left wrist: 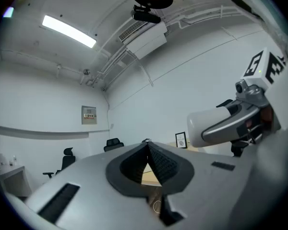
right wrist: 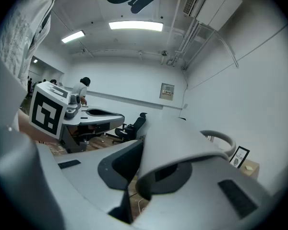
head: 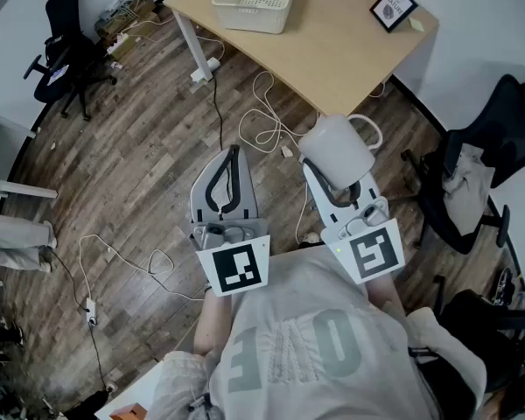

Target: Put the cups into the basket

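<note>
A white cup (head: pixel 337 150) with a handle is clamped in my right gripper (head: pixel 335 178), held in the air over the wooden floor, short of the table. In the right gripper view the cup (right wrist: pixel 182 145) fills the space between the jaws, rim toward the camera. My left gripper (head: pixel 230 166) is shut with nothing in it, hanging beside the right one; its jaws meet at the tips (left wrist: pixel 147 145). The cream basket (head: pixel 255 0) stands on the far side of the wooden table (head: pixel 332 51), well ahead of both grippers.
A small framed sign (head: pixel 392 7) stands at the table's right corner. White cables (head: pixel 267 121) trail over the floor below the table. Black office chairs stand at the left (head: pixel 66 46) and right (head: pixel 481 173). A person (right wrist: pixel 81 91) stands far off in the right gripper view.
</note>
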